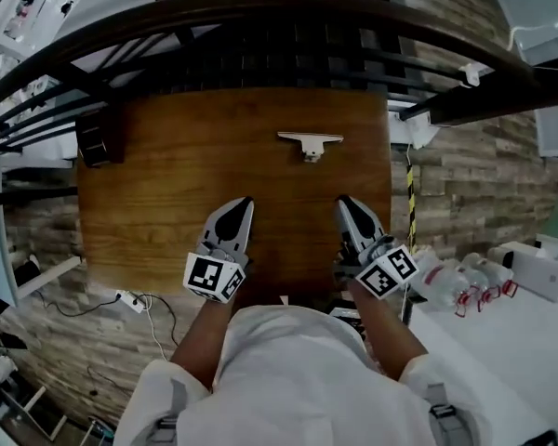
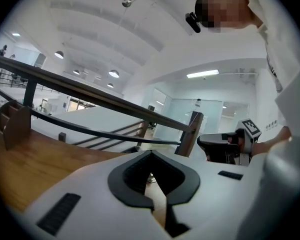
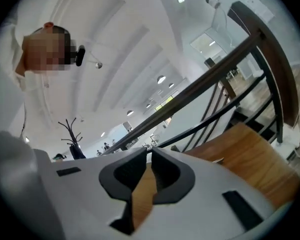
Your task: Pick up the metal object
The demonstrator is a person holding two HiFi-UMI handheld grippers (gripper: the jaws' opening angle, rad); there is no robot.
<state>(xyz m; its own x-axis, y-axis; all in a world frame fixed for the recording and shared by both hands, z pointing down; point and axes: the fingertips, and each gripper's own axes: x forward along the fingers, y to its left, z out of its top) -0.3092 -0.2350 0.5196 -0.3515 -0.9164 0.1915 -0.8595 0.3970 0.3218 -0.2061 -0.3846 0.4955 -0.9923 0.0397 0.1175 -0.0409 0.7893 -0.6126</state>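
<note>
— Left tool [image 1: 245,203] first: where is it, and how do its jaws stand?
— It sits low over the near part of the wooden counter [image 1: 167,203], pointing away from the person. Its jaws are together at the tips and grip nothing. Only bare wood shows through the hollow between the dark pads [image 2: 135,176].
— And the right tool [image 1: 345,201]?
— It is level with the left one, pointing the same way and well apart from it. Its tips look closed too, but its own view leaves a sliver of light there, so I'd say probably touching. Nothing is held.
— What lies off to the sides?
— A power strip [image 1: 127,297] lies on the plank floor [image 1: 37,230] at the left. At the right, a white table [image 1: 511,342] carries some bottles [image 1: 456,282].
— Where is the metal piece [image 1: 309,141]?
— It lies flat farther out on the counter. It is pale and T-shaped, with its long bar running across and a short stem toward the person. It sits ahead of the gap between the two tools, rather nearer the right one's line, and touches neither.
— Anything else up there?
— A black box [image 1: 93,139] stands at the far left corner, well apart from the metal piece.
— And beyond?
— A dark curved railing [image 1: 260,7] runs just past the counter's far edge.
</note>
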